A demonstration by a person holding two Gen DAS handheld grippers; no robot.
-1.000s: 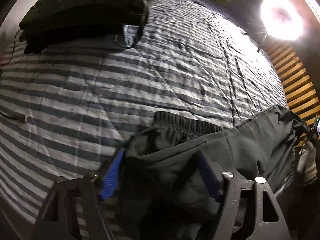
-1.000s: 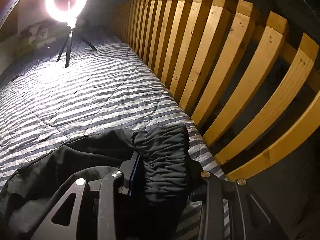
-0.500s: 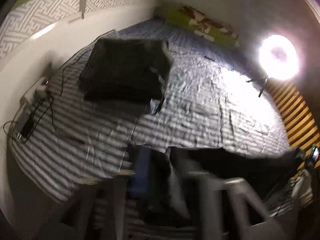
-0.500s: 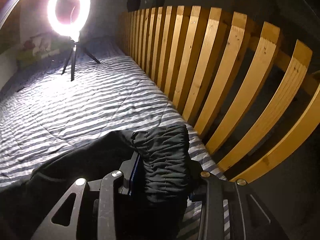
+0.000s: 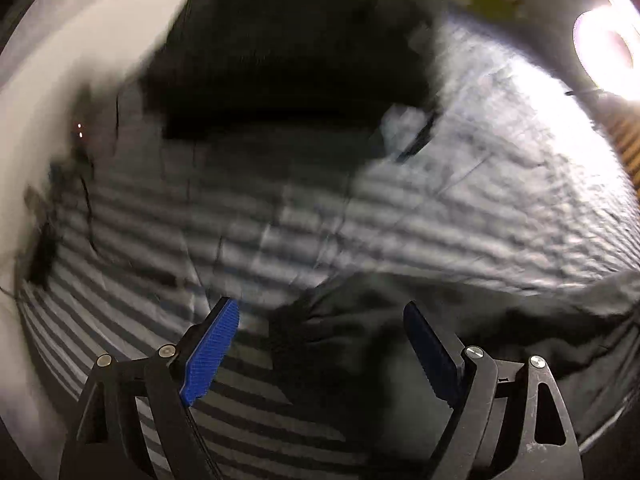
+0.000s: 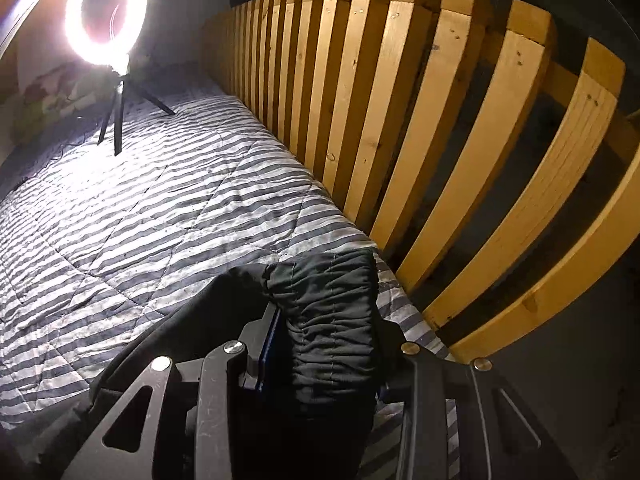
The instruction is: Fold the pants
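The left claw (image 5: 320, 340) is opening above the pants (image 5: 460, 332), gripping nothing; the right claw (image 6: 324, 344) is clamping their gathered end (image 6: 332, 320).

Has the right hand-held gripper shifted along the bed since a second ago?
No. The right hand-held gripper stays clamped on the black pants, at the same spot beside the wooden slats.

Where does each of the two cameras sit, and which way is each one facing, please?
Left wrist: on the left gripper, looking steeply down at the striped bedspread and pants; both blue-padded fingers show, jaws opening, nothing pinched.
Right wrist: on the right gripper, facing the wooden slats; fingers clamp the pants.
Shared: pants, bedspread, ring light.
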